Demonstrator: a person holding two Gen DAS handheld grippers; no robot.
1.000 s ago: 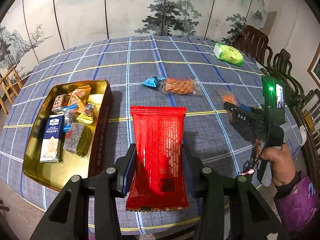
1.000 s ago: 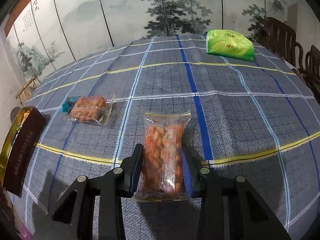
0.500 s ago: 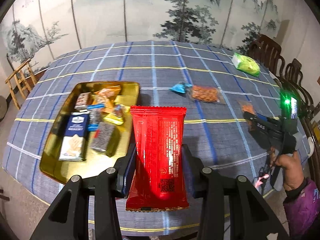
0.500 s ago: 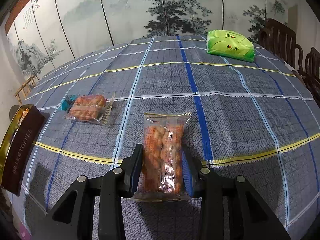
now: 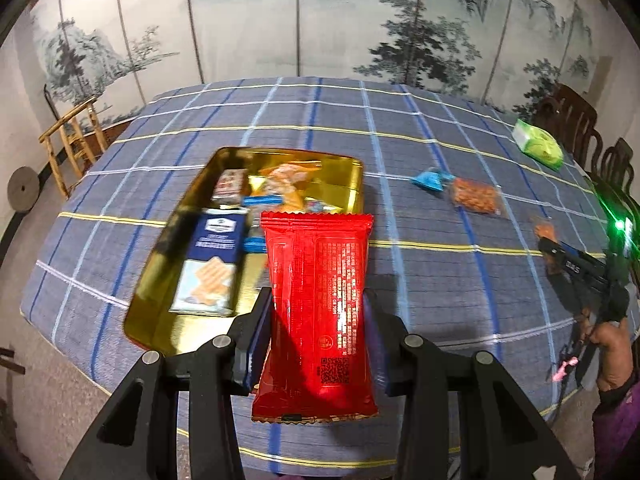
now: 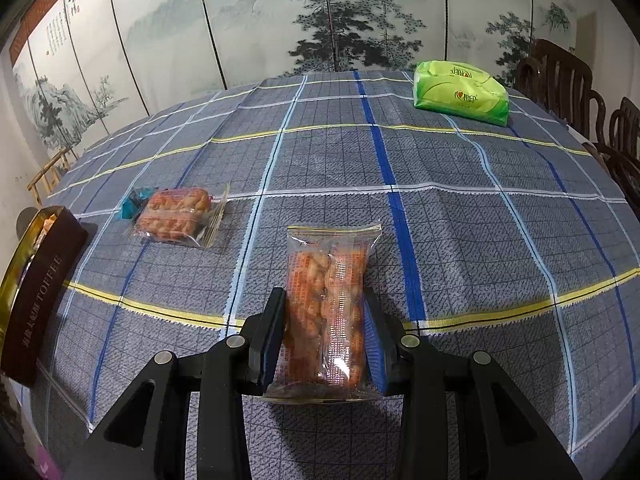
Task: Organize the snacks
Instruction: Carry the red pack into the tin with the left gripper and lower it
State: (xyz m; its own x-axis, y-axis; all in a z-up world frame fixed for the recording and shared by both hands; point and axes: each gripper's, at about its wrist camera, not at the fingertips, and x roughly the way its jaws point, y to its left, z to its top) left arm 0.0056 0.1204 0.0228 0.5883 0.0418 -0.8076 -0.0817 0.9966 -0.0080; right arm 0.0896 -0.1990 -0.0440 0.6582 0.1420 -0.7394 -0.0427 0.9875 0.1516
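Red snack packet [image 5: 320, 308] clamped upright between the fingers of the left gripper [image 5: 316, 344], carried above the near edge of the worktop [image 5: 420, 280], its top edge overlapping the gold tin [image 5: 356, 176] lying at about 11 o'clock. Looks like the drop-off step: packet close to the tin's near right side, not yet in it.

Inside the tin already: a blue cracker box [image 5: 214, 260] along the left side, an orange wrapper [image 5: 288, 184] toward the far end, a few smaller pieces behind, blurred and hard to name. Roughly half the job done, by this showing.

Over at the right gripper [image 6: 326, 336], closed on a clear bag of orange twists [image 6: 328, 304], bag at or just above the checked cloth; contact with the cloth impossible to judge. Tin's dark "TOFFEE" wall [image 6: 38, 304] far off at 9 o'clock, so a long carry ahead.

Left to collect: another clear orange-snack bag [image 6: 176, 216] at 10 o'clock with a small blue packet [image 6: 130, 204] tucked touching behind it. Green tissue pack [image 6: 460, 92] at 1 o'clock, well apart, probably no snack at all.

Dark wooden chairs [image 6: 560, 80] at the worktop's right edge.
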